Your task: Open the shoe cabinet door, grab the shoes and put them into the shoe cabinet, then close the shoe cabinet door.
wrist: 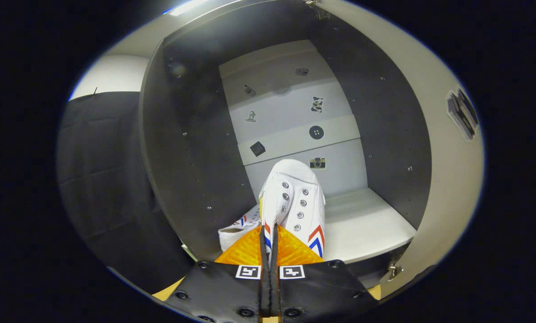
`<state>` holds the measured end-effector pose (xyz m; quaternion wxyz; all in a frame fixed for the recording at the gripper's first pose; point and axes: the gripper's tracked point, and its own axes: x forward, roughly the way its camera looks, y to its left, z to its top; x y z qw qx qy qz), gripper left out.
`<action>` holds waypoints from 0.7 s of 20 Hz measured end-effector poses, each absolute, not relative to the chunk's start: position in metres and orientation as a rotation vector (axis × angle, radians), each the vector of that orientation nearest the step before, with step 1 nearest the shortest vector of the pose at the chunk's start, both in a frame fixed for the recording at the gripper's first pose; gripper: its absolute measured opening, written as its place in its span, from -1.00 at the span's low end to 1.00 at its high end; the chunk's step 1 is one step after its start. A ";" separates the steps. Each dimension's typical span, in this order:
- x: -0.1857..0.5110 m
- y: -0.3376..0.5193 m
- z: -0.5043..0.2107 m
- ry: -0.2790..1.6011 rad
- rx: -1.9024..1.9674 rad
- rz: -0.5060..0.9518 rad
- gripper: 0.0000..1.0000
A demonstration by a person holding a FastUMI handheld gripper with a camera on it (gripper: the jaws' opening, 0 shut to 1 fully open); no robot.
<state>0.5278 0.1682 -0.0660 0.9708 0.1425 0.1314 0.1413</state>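
Fingers of your gripper (270, 235) are pressed nearly together, pinching the rim of a white shoe (297, 197) whose toe points to 12 o'clock into the open shoe cabinet (196, 148). At 10 o'clock of your fingertips lies a second shoe (236, 233), at the cabinet's front edge. At 2 o'clock runs the pale shelf (366, 222); at 3 o'clock stands the open door (447, 179).

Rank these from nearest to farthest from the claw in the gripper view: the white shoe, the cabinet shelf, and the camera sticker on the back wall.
1. White shoe: pinched between the fingers of the claw, toe pointing into the cabinet.
2. Cabinet shelf: just ahead, under and to the right of the shoe.
3. Camera sticker: beyond the shoe's toe, on the back wall.
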 end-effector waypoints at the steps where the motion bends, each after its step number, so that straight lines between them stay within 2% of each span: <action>1: 0.542 0.166 -0.066 0.265 0.274 0.267 -0.98; 6: 0.600 0.167 -0.085 0.318 0.248 0.199 -0.98; 14: 0.630 0.182 -0.132 0.478 0.241 0.144 -0.98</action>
